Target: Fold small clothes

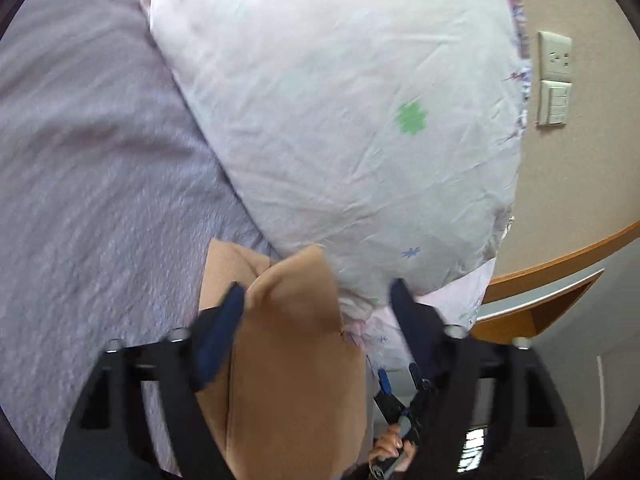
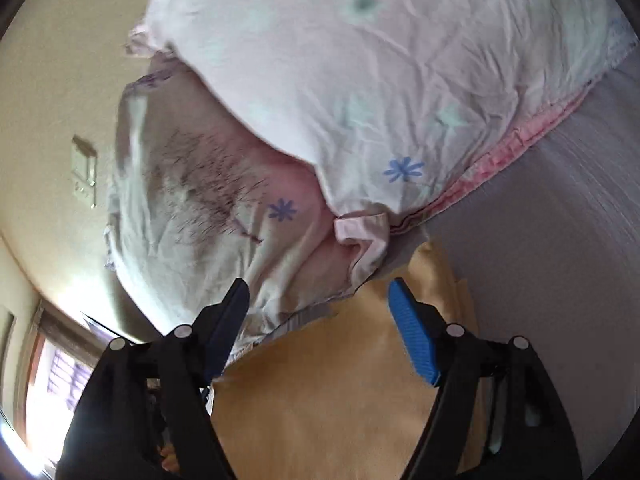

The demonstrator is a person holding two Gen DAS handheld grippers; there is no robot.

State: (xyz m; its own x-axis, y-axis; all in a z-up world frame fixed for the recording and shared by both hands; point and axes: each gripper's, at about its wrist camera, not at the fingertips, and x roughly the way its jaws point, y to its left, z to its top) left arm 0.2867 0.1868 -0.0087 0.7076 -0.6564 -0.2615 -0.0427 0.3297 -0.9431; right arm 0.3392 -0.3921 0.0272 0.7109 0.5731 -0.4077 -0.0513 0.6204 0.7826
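A tan small garment (image 1: pixel 292 360) lies on the lilac bedspread (image 1: pixel 92 184), reaching up to the white pillow (image 1: pixel 340 120). My left gripper (image 1: pixel 318 292) is open, its blue fingers (image 1: pixel 220 332) set wide on either side of a raised fold of the tan cloth. In the right wrist view the same tan garment (image 2: pixel 328 392) lies flat below my right gripper (image 2: pixel 320 292), which is open over its top edge, just under the pillows (image 2: pixel 360 80). The other gripper and a hand (image 1: pixel 390 446) show at the lower right of the left wrist view.
Two flower-print pillows are stacked at the head of the bed; the lower one (image 2: pixel 192 208) has dark specks. A beige wall with a socket and switch (image 1: pixel 554 78) and a wooden headboard ledge (image 1: pixel 560 276) stand to the side. A window (image 2: pixel 60 372) glows at lower left.
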